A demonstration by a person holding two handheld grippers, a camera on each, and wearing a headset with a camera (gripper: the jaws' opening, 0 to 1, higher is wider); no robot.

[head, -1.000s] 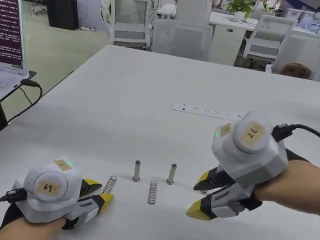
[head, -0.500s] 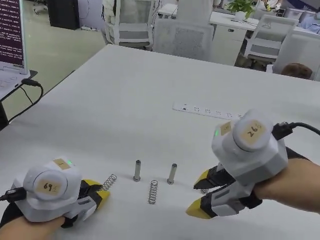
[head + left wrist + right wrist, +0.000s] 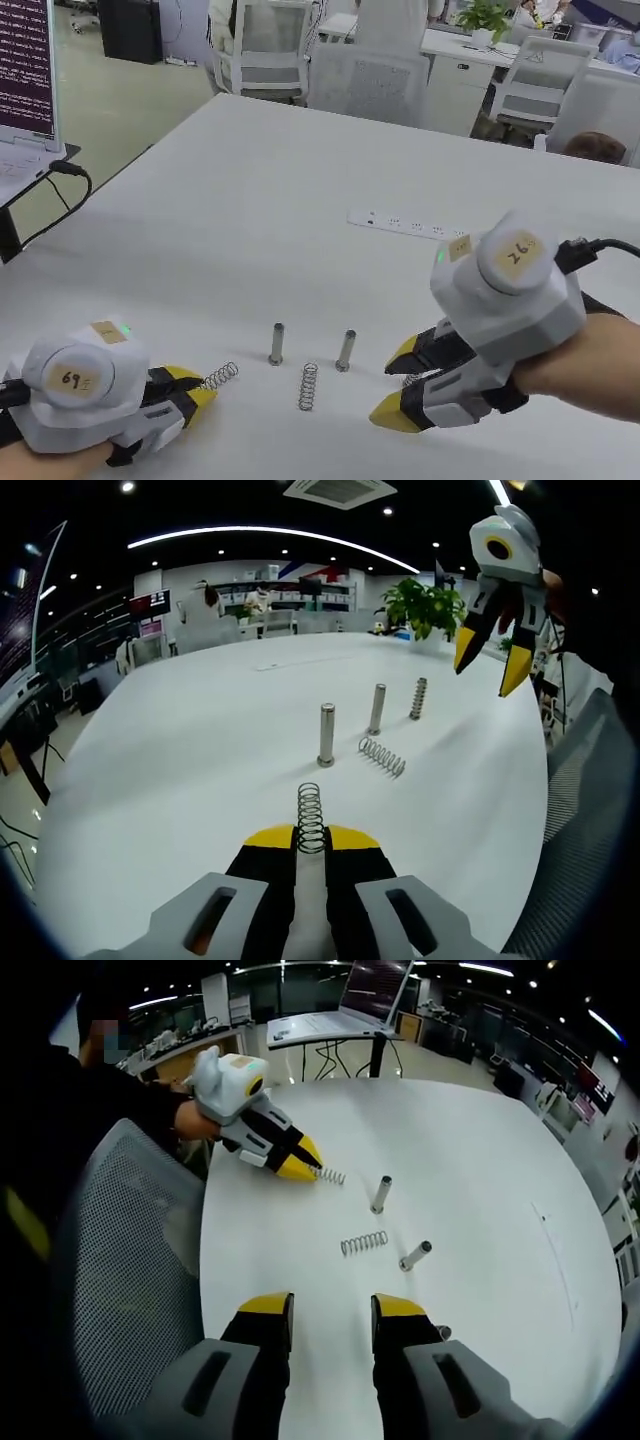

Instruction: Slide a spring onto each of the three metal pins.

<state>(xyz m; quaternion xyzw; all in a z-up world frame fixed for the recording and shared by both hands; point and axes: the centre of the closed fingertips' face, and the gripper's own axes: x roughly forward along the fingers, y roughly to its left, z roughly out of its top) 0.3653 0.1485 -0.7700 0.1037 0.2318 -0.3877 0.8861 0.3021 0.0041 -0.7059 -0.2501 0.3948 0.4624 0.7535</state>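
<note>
My left gripper (image 3: pixel 192 387) sits at the near left of the white table (image 3: pixel 300 200), shut on the end of a spring (image 3: pixel 221 376) that sticks out ahead of its jaws (image 3: pixel 311 818). Two bare metal pins (image 3: pixel 277 343) (image 3: pixel 346 350) stand upright at the middle. A loose spring (image 3: pixel 307 385) lies in front of them. A third pin with a spring on it (image 3: pixel 418 698) stands beside my right gripper (image 3: pixel 398 385), which hangs open with nothing between its jaws (image 3: pixel 332 1310). The right gripper view shows the left gripper (image 3: pixel 300 1168) and its spring (image 3: pixel 328 1174).
A white power strip (image 3: pixel 410 225) lies beyond the pins. A laptop (image 3: pixel 25 70) and a black cable (image 3: pixel 65 172) sit off the table's left edge. Office chairs (image 3: pixel 365 75) stand past the far edge.
My left gripper has shut on the spring's end and drawn back a little toward the near left, turning the spring with it. The right gripper has barely moved.
</note>
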